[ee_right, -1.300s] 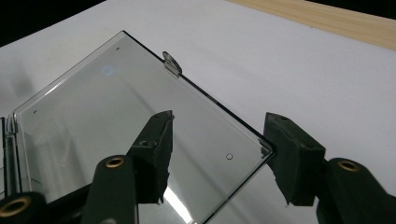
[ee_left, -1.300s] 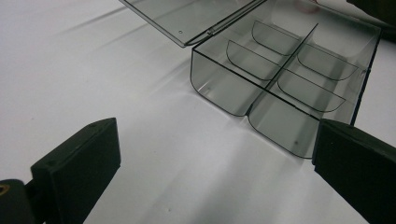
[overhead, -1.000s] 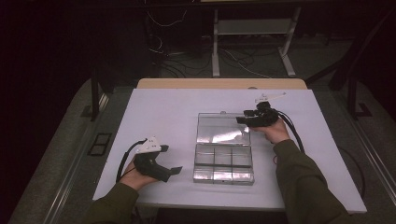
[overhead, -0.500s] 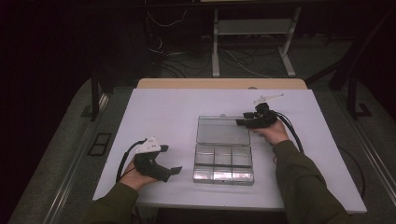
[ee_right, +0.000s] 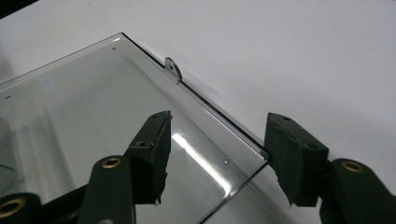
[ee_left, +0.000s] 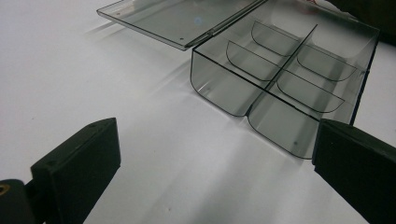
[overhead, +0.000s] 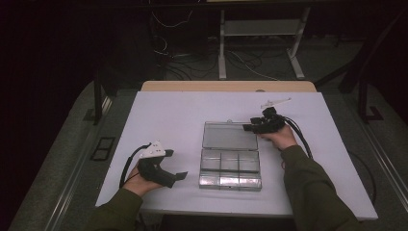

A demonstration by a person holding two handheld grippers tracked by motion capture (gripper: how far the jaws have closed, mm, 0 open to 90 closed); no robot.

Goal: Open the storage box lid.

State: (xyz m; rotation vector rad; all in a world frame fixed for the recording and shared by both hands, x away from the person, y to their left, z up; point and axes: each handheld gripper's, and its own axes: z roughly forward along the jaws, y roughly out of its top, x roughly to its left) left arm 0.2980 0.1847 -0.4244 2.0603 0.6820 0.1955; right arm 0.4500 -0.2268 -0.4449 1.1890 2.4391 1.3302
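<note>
Right gripper (ee_right: 217,158), jaws released, straddles the corner of the clear box's open lid (ee_right: 93,116). Clenching off-centre could slip off. Left gripper (overhead: 166,171) rests released on the worktop (overhead: 168,120).

A white table (overhead: 183,120) carries an open clear compartment box (overhead: 230,166), lid flat.

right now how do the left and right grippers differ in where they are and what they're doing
The left gripper sits near the table's front edge, apart from the clear box, fingers wide with nothing between them. The right gripper is farther back at the open lid's far corner, fingers straddling the lid's edge, not closed on it. Both are open and hand-held.
</note>
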